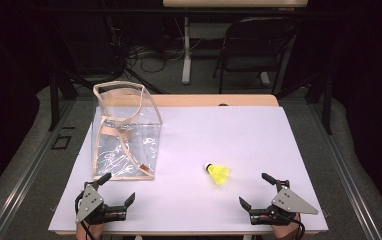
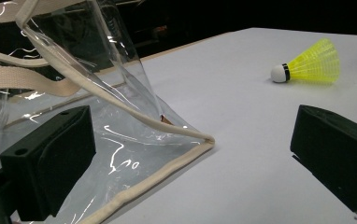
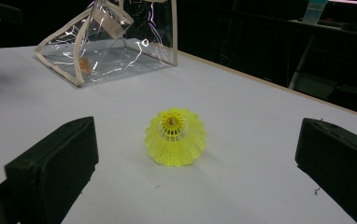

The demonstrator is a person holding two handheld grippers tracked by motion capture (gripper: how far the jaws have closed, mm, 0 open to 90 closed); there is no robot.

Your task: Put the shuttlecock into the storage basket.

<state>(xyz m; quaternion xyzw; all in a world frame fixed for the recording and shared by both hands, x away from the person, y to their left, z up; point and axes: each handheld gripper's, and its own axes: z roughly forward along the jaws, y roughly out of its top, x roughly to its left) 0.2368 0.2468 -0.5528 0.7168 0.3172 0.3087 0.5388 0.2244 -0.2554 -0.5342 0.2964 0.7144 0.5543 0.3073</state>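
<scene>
Shuttlecock (image 1: 218,173), yellow, lies on its side on the white table (image 1: 259,135) ahead of the right gripper (image 1: 257,190), whose wide-open, empty jaws frame it, seemingly for pickup, while the left gripper (image 1: 117,187) gapes empty by the clear bag (image 1: 124,131).

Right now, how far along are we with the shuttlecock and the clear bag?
Nothing looks done yet: the yellow shuttlecock lies on its side on the white table, apart from the clear bag, which stands open. In hand: nothing; the left gripper and right gripper rest open near the table's front edge. Left, likely: gripping the shuttlecock and putting it in the bag.
</scene>
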